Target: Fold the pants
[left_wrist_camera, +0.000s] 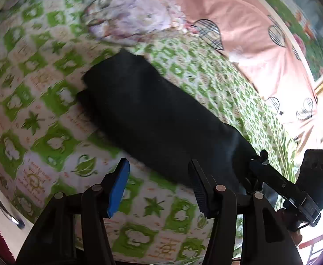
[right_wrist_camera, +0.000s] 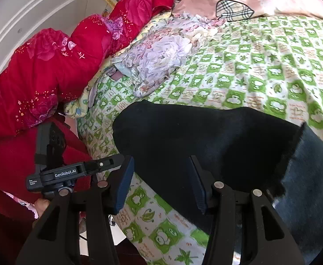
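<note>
Black pants [left_wrist_camera: 148, 112] lie in a long strip on the green-and-white patterned bed sheet [left_wrist_camera: 40, 110]. In the right wrist view the pants [right_wrist_camera: 216, 141] run from the middle to the lower right, with a folded layer edge at the right. My left gripper [left_wrist_camera: 159, 185] is open and empty, just above the sheet at the near edge of the pants. My right gripper [right_wrist_camera: 161, 185] is open and empty over the near end of the pants. The right gripper's body [left_wrist_camera: 294, 183] shows at the lower right of the left wrist view, and the left gripper's body [right_wrist_camera: 73, 172] at the left of the right wrist view.
A crumpled floral cloth [right_wrist_camera: 161, 55] lies on the sheet beyond the pants. A red quilt [right_wrist_camera: 51, 70] is piled at the bed's left side. A pink cover with plaid hearts [left_wrist_camera: 238, 26] lies at the far end. The bed's near edge [right_wrist_camera: 117, 220] drops off below my right gripper.
</note>
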A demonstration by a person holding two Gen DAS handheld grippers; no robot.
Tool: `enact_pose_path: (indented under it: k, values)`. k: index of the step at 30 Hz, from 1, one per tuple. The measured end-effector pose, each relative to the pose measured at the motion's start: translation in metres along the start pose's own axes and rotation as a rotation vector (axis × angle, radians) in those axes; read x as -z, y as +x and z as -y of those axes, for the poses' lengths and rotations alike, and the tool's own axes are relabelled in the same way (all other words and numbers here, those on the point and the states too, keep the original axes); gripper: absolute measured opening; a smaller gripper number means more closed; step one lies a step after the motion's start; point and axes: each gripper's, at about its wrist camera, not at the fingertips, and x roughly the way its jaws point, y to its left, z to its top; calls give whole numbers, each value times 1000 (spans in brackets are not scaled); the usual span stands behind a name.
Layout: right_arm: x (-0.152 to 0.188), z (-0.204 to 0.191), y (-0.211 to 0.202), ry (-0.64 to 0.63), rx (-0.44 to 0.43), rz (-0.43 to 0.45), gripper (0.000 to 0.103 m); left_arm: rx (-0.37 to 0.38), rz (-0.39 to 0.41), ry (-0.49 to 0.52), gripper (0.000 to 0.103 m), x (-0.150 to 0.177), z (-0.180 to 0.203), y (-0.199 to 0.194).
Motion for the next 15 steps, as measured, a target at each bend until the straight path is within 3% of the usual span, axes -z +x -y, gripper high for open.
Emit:
enact_pose_path:
  k: [15]
  values:
    - [-26,-11,37,-65,-8,-48,55,-25,16,-127,56,-27,-35,12]
